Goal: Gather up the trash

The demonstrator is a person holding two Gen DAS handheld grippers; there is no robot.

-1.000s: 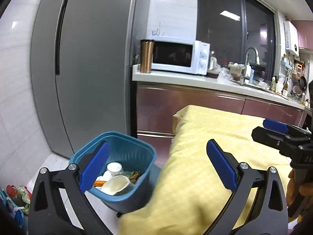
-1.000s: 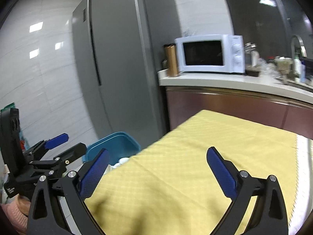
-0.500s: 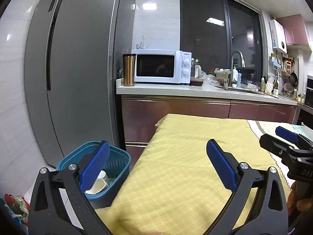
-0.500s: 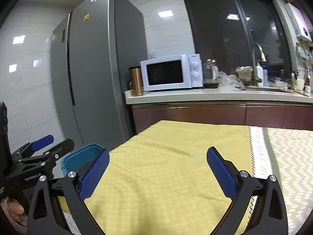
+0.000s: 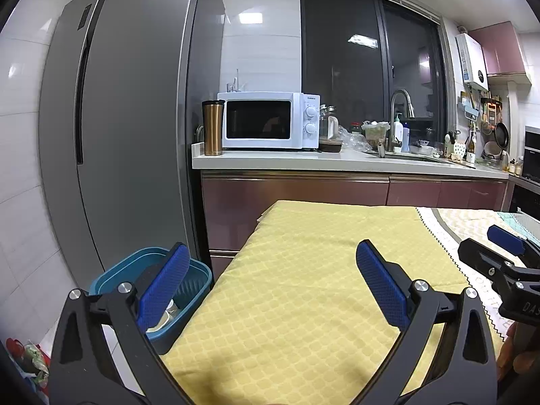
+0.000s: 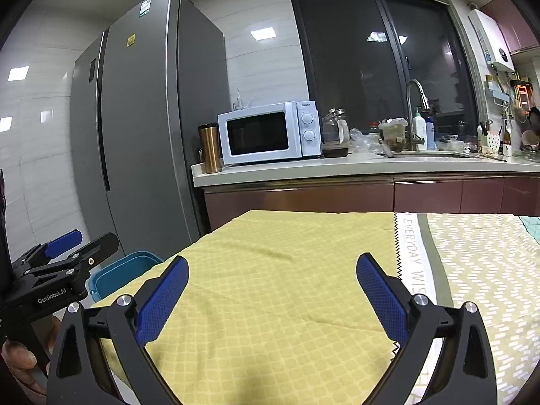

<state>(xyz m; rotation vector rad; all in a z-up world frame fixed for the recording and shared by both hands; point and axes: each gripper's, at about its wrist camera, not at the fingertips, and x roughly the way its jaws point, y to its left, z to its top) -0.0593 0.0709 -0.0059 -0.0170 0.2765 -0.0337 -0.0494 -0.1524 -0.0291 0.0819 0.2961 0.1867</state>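
Observation:
A blue trash bin [image 5: 189, 281] stands on the floor at the table's left corner, with pale cups and scraps partly showing inside; its rim also peeks out in the right wrist view as the blue trash bin [image 6: 125, 271]. My left gripper [image 5: 270, 283] is open and empty above the yellow tablecloth [image 5: 303, 287], close to the bin. My right gripper [image 6: 270, 290] is open and empty over the yellow tablecloth [image 6: 287, 287]. Each gripper shows in the other's view: the right gripper [image 5: 503, 253] at the right edge, the left gripper [image 6: 71, 253] at the left edge. No loose trash shows on the cloth.
A tall grey fridge [image 5: 128, 135] stands behind the bin. The counter [image 5: 337, 162] carries a white microwave [image 5: 266, 119], a copper tumbler [image 5: 212, 128] and a sink tap [image 5: 400, 111]. A patterned mat [image 6: 472, 270] lies right of the yellow cloth. Bags [image 5: 30, 357] lie on the floor at left.
Both grippers have pulled back and turned right, away from the bin. The bin has slid to the lower left and its contents are now mostly hidden. Both stayed open.

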